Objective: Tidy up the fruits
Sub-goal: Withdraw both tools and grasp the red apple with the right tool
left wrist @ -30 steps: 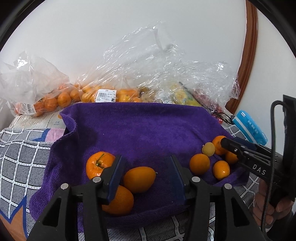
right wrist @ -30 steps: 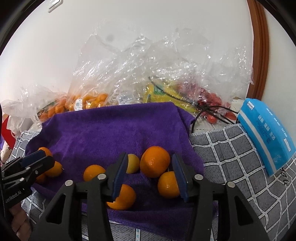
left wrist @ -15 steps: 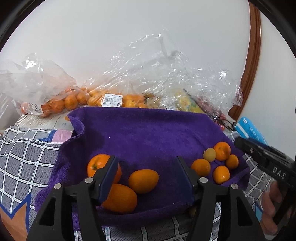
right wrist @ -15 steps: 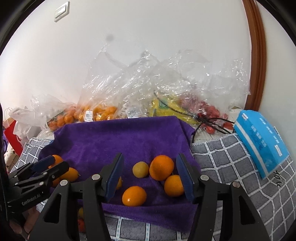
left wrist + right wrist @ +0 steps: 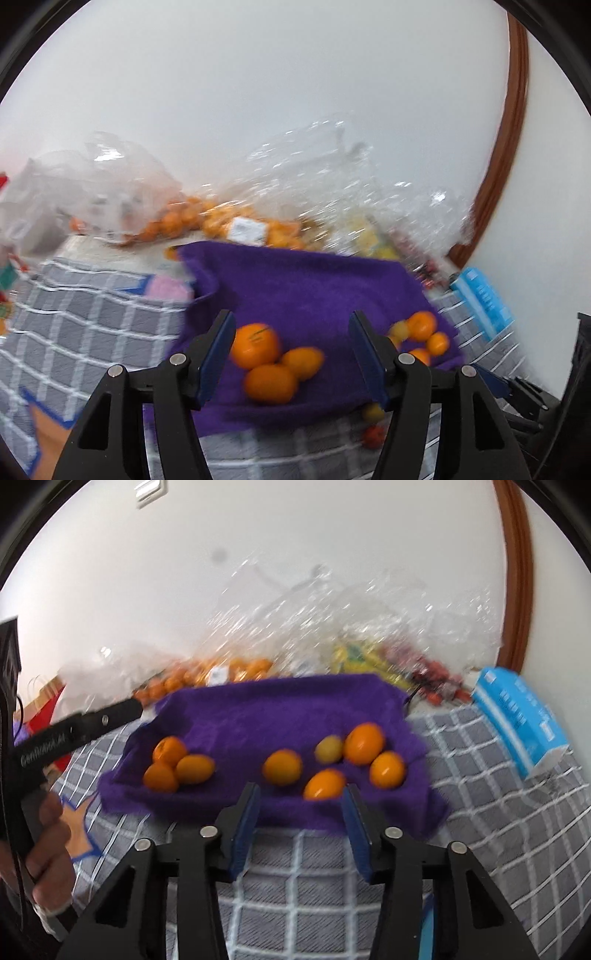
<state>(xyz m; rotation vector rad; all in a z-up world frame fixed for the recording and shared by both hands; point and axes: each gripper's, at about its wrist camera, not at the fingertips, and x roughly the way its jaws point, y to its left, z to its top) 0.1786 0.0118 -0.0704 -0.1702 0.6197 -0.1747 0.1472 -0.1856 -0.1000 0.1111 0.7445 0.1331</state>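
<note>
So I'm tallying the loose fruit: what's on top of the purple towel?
On the purple towel: three oranges on the left, five fruits on the right, one yellowish. Anything under its folds is hidden.

Blurred bagged fruit behind towel

Both wrist cameras look down-forward toward twelve o'clock, sharing the purple towel from near its front edge.

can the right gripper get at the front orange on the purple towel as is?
Probably yes: the right gripper is open and empty, the orange lies just ahead, nothing between. It looks wide for the gap.
</note>
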